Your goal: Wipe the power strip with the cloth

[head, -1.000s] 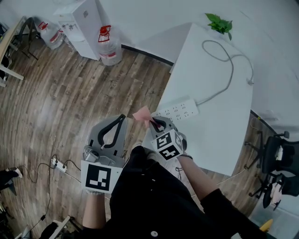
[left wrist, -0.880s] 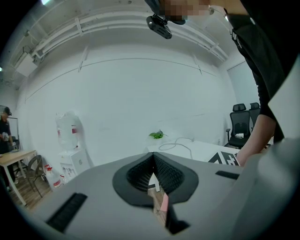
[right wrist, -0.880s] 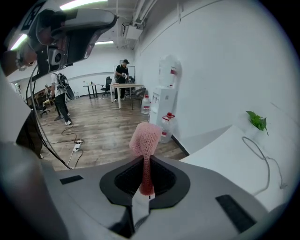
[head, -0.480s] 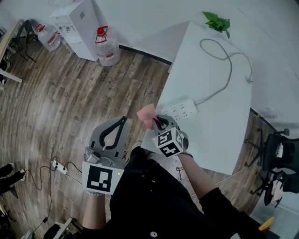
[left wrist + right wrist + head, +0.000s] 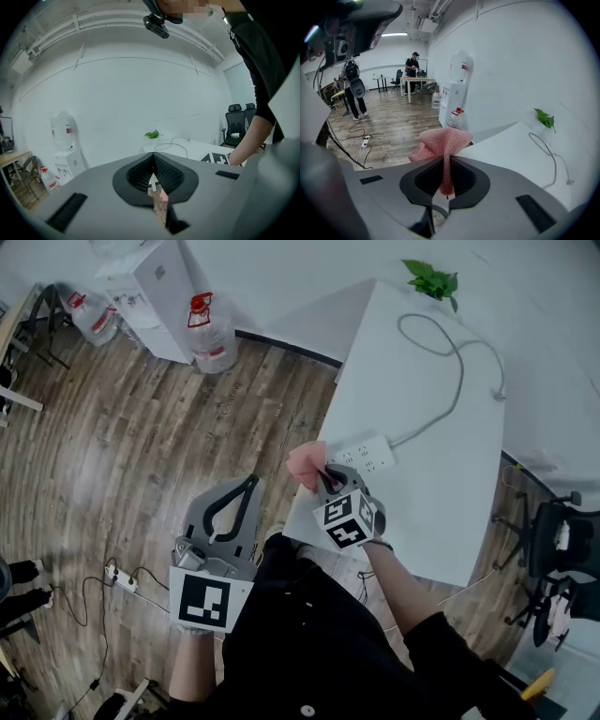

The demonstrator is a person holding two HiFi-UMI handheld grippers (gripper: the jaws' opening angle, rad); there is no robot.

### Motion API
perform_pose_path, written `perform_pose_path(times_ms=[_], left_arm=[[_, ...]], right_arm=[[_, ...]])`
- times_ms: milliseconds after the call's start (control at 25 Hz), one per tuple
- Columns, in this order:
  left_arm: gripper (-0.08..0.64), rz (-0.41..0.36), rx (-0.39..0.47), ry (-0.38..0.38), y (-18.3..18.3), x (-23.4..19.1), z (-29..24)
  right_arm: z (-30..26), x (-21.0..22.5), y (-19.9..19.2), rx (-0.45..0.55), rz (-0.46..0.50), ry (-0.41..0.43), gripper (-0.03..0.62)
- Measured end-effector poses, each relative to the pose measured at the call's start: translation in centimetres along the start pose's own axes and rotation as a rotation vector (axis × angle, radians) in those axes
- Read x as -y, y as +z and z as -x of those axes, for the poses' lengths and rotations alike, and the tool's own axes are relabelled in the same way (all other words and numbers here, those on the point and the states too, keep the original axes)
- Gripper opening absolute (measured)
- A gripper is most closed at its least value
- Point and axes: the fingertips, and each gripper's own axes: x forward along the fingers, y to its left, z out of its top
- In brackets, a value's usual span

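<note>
A: Right gripper view: what is the state of the right gripper (image 5: 443, 161)?
B: Jaws clamped on the pink cloth (image 5: 440, 139), which bunches above the tips.
A: Left gripper (image 5: 153, 157)?
B: Jaws pressed together, nothing between them.
A: Head view: where is the power strip (image 5: 366, 455)?
B: Flat on the white table (image 5: 441, 484), at 3 o'clock from the cloth, just beside it. Its cable (image 5: 457, 381) runs toward 1 o'clock.

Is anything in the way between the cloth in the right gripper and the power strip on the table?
Nothing visible. The right gripper holds the pink cloth close beside one end of the power strip, which lies uncovered on the white table; its cable leads away from the other end.
</note>
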Motion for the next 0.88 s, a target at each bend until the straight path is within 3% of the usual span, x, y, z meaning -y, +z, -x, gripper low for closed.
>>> perform_pose_path(times_ms=[880], left_arm=[[0.014,0.017,-0.029,-0.027,-0.7,1.2,-0.4]], right_arm=[[1.2,8.8,-4.1,-0.074,-0.028,-0.17,0.051]])
